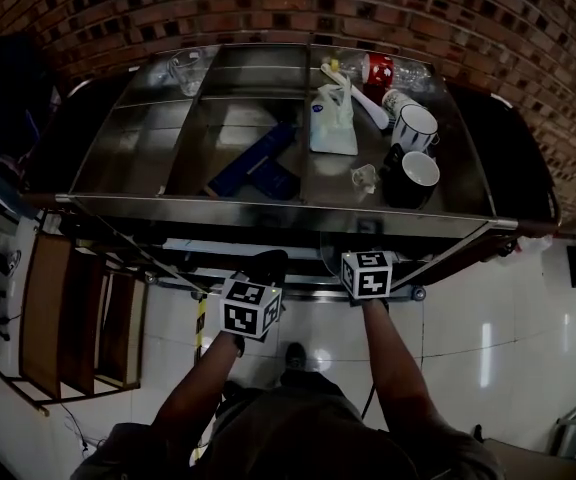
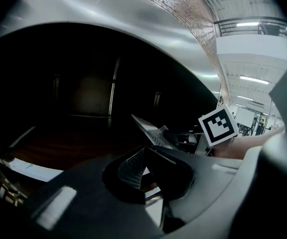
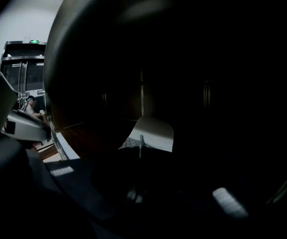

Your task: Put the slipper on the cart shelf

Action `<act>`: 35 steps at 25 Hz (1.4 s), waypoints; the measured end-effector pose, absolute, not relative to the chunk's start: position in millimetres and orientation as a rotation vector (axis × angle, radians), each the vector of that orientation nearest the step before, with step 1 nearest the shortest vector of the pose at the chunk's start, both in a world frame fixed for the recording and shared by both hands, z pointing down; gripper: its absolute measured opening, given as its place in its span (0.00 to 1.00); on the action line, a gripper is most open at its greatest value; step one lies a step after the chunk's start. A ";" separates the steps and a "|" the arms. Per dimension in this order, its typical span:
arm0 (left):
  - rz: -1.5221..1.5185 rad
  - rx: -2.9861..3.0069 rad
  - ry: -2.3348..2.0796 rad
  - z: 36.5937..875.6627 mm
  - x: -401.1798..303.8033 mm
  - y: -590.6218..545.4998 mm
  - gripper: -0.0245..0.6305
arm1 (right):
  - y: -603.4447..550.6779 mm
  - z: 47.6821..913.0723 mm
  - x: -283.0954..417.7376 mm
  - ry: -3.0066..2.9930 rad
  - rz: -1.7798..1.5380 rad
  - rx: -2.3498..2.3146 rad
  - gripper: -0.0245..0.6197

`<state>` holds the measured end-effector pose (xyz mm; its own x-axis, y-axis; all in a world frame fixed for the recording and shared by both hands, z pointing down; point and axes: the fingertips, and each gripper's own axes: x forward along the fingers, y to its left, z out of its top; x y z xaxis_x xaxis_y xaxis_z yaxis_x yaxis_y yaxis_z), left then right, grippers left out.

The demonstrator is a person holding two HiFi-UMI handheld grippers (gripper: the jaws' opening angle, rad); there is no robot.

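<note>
two hand-held grippers reach in under the front edge of the shiny steel cart, side by side and well below its top. the left gripper, with its black-and-white marker cube, has its jaws brought together at the tips in the left gripper view, with nothing between them. the right gripper sits just beside it. its jaws also meet in a thin line in the right gripper view, holding nothing. both views look into the dark space beneath the cart top.

the dark blue slipper lies slantwise on the cart top, in its middle section, well apart from both grippers. whether it is one slipper or a pair i cannot tell. toward the cart's right stands a white plastic bag. beyond it are a white mug, a black mug with a white inside and a small clear cup. a red-labelled bottle lies at the cart's far right edge, and a clear glass stands at its far left. behind the cart rises a red brick wall, and under it shows white tiled floor.
</note>
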<state>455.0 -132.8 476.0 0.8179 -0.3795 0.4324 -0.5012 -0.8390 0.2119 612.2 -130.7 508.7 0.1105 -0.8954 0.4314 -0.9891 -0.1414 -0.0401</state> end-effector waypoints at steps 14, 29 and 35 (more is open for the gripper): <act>0.527 2.675 -0.704 466.5 444.9 -140.6 0.05 | -142.1 507.9 612.1 -1.878 0.537 2.179 0.20; 0.400 2.790 -0.548 399.6 394.2 -105.3 0.05 | -57.5 404.3 523.7 -2.050 0.409 2.341 0.04; 0.357 2.818 -0.488 378.4 376.9 -88.4 0.05 | -37.2 370.0 472.4 -2.164 0.379 2.310 0.04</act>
<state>376.9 -88.4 378.4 0.9134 -0.2936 0.2820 -0.3573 -0.9101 0.2099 472.4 -37.2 370.0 0.0509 -0.9888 0.1405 -0.9777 -0.0780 -0.1949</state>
